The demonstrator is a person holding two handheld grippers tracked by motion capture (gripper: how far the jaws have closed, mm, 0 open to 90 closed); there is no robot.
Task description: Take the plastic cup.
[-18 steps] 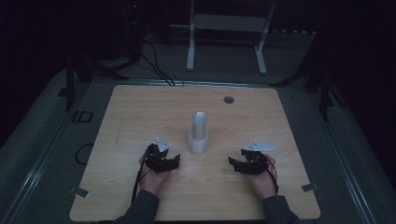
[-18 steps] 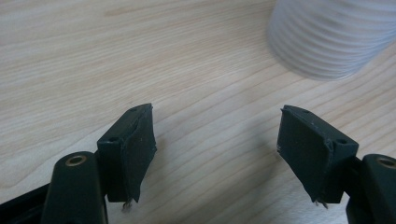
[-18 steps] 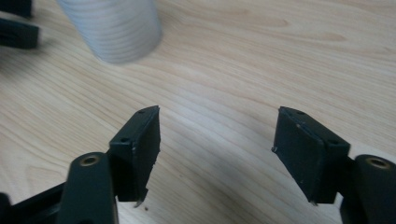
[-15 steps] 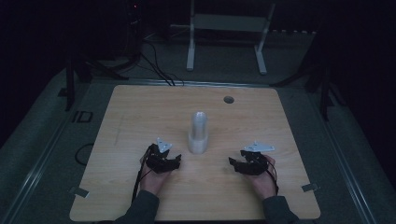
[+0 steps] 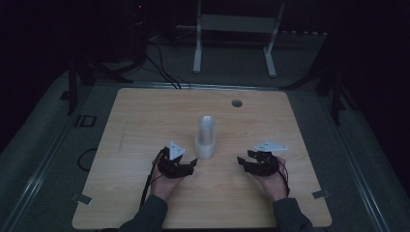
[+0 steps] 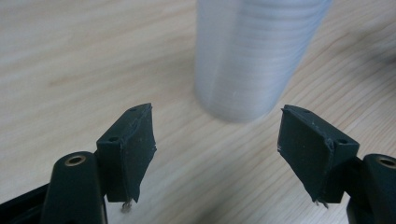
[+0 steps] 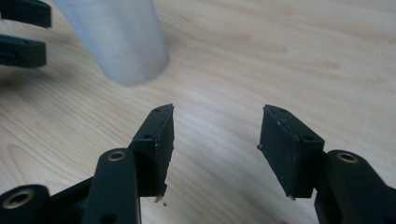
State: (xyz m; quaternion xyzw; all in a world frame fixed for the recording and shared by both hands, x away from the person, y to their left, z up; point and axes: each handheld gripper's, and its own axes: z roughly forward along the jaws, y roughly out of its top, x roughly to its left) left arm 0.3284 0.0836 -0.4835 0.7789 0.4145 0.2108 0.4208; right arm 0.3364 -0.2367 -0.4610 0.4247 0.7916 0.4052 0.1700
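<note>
Ribbed white bottle (image 6: 254, 56) | left tongs (image 6: 217, 140) apart, empty

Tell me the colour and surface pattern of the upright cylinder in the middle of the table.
The cylinder is pale whitish-grey with fine horizontal ridges, clearest in the left gripper view.

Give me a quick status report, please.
Left tool open, short of white cylinder. Right tool open, empty. Cylinder upright on table. Path unobstructed.
</note>
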